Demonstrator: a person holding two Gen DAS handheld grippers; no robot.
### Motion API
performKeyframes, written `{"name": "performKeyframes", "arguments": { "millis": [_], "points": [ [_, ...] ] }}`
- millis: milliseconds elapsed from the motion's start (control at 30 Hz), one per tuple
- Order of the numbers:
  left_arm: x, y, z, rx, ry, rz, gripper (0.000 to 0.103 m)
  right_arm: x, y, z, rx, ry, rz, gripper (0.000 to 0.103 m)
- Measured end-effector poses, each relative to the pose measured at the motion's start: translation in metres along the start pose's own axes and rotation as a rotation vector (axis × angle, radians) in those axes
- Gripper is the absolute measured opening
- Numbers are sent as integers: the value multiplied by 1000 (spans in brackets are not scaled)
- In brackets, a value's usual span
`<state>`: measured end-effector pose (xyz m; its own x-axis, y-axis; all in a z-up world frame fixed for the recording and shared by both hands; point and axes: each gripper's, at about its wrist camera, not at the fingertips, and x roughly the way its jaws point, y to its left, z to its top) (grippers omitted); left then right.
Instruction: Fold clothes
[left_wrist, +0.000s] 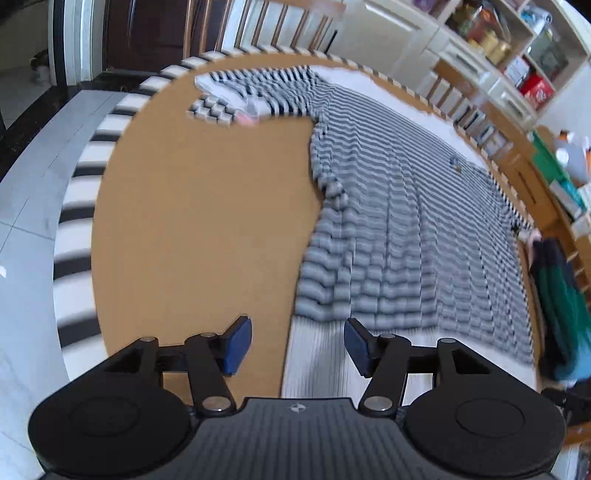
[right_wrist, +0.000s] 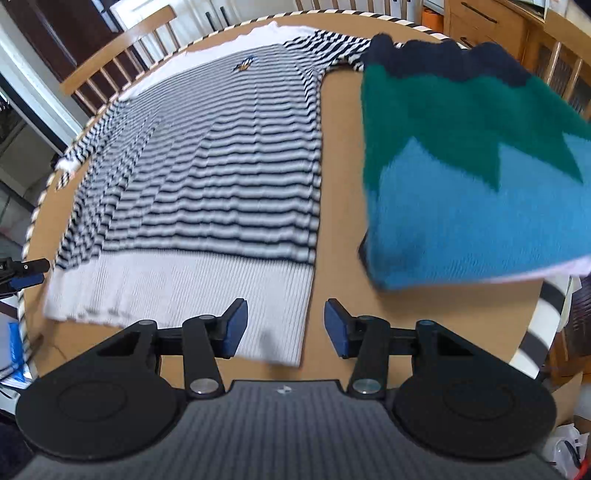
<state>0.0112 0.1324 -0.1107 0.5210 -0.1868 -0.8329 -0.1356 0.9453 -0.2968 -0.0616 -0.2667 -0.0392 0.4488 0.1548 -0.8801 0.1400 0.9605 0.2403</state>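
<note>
On the table (right_wrist: 340, 236): striped sweater (right_wrist: 207, 177) flat | folded green-blue sweater (right_wrist: 461, 177) at 2 o'clock, right view only | left gripper (left_wrist: 297, 345), right gripper (right_wrist: 285, 326) fingers spread, empty

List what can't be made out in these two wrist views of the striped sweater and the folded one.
- Striped sweater: chest emblem too small and blurred to identify, both views.
- Its far sleeve, left wrist view: motion blur hides how it lies.
- Folded blue-green sweater: right side cut off by the right wrist frame edge; only a blurred sliver in the left view.
</note>
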Motion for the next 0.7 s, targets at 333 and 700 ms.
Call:
{"name": "performKeyframes", "arguments": {
  "millis": [333,700],
  "points": [
    [3,-33,-24,156,-24,65,9,6,5,-32,-6,-9,43,6],
    [-38,-4,-44,-81,-50,188,9,-21,-33,-38,-14,6,135,6]
  ]
}}
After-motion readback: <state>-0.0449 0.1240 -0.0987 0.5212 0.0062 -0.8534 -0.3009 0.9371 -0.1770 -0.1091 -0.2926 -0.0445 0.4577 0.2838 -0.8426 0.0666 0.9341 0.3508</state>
